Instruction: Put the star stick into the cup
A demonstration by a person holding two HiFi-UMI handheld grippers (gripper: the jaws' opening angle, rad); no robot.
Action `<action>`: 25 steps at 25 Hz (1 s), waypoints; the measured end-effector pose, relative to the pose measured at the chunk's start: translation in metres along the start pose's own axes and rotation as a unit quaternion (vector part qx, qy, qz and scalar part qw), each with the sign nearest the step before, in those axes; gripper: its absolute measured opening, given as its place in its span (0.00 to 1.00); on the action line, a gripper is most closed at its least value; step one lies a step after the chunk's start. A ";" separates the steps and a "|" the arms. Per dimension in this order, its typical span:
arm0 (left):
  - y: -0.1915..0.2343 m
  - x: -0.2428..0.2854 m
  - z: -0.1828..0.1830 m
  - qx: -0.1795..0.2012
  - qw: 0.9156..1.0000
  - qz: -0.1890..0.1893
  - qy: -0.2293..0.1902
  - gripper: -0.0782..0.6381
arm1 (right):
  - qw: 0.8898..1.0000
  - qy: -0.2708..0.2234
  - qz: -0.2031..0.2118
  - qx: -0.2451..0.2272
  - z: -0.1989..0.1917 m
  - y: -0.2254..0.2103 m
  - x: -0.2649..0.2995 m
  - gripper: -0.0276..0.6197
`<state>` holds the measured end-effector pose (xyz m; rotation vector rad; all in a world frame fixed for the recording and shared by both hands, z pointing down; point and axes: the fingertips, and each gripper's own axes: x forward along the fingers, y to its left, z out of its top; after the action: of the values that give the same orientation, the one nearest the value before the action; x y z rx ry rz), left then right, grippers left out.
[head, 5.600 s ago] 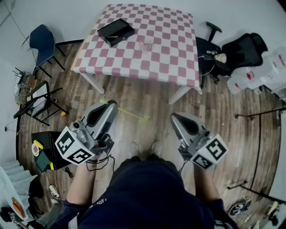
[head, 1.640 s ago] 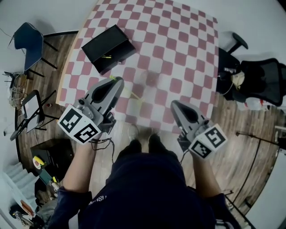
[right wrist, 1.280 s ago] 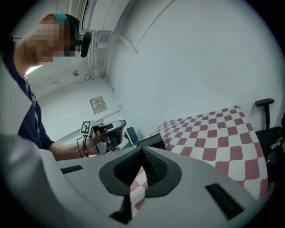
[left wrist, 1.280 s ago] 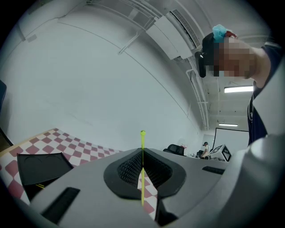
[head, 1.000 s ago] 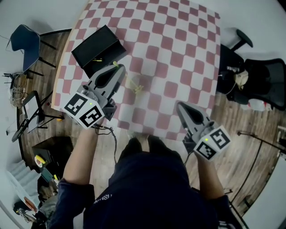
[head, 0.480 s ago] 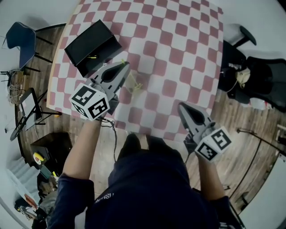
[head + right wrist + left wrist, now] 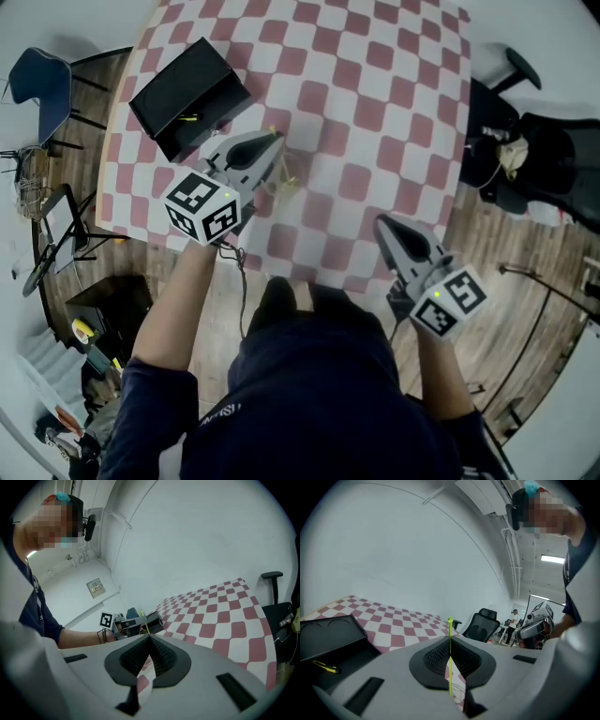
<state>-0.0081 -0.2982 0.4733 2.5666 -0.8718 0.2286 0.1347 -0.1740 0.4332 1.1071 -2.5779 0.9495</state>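
My left gripper [image 7: 274,142] is over the checkered table [image 7: 375,84], shut on the thin yellow-green star stick [image 7: 281,167]. In the left gripper view the stick [image 7: 450,634] stands straight up between the shut jaws of that gripper [image 7: 450,641]. The stick's far end reaches a faint clear cup [image 7: 285,178] just right of the gripper; whether it is inside I cannot tell. A clear rim, probably the cup [image 7: 457,692], shows through the jaw gap. My right gripper [image 7: 380,222] is shut and holds nothing, near the table's front edge [image 7: 149,637].
An open black box [image 7: 187,94] with a yellow item inside lies on the table left of my left gripper, also in the left gripper view [image 7: 328,637]. A black office chair [image 7: 544,159] stands at the right, a blue chair [image 7: 42,89] at the left.
My left gripper has carried the stick forward and to the right, over the table towards the cup. The right gripper has hardly moved.
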 end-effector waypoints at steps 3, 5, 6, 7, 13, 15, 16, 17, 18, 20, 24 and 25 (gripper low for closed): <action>0.002 0.005 -0.001 -0.001 1.000 0.000 0.004 0.15 | 1.000 0.001 -0.001 0.001 -0.001 -0.002 0.000 0.07; 0.003 0.009 -0.002 0.000 1.000 0.001 0.008 0.15 | 1.000 0.001 -0.002 0.003 -0.001 -0.003 0.000 0.07; 0.004 0.011 -0.003 0.001 1.000 0.002 0.010 0.15 | 1.000 0.001 -0.002 0.003 -0.001 -0.004 0.000 0.07; 0.005 0.012 -0.004 0.001 1.000 0.003 0.012 0.16 | 1.000 0.001 -0.002 0.004 -0.001 -0.004 0.001 0.07; 0.012 0.024 -0.006 0.013 1.000 0.009 0.026 0.16 | 1.000 -0.001 -0.004 0.006 -0.001 -0.006 0.001 0.07; 0.014 0.029 -0.008 0.017 0.999 0.008 0.036 0.16 | 1.000 -0.001 -0.004 0.007 -0.002 -0.006 0.002 0.07; 0.015 0.031 -0.010 0.017 0.999 0.008 0.042 0.16 | 1.000 -0.001 -0.004 0.008 -0.002 -0.006 0.002 0.07; 0.017 0.033 -0.013 0.015 0.999 0.008 0.046 0.16 | 1.000 -0.001 -0.004 0.008 -0.002 -0.007 0.002 0.07; 0.019 0.035 -0.015 0.012 0.999 0.009 0.051 0.16 | 1.000 -0.001 -0.005 0.009 -0.001 -0.007 0.001 0.07; 0.023 0.037 -0.018 0.007 0.998 0.014 0.056 0.16 | 1.000 -0.002 -0.006 0.010 -0.001 -0.009 0.000 0.07; 0.028 0.043 -0.019 0.006 0.998 0.019 0.063 0.17 | 1.000 -0.002 -0.008 0.011 -0.002 -0.010 -0.001 0.07; 0.029 0.045 -0.020 0.007 0.998 0.020 0.066 0.17 | 1.000 -0.003 -0.008 0.011 -0.003 -0.010 -0.001 0.07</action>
<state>0.0091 -0.3342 0.5135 2.5160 -0.8749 0.4125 0.1427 -0.1771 0.4399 1.1356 -2.5648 0.9753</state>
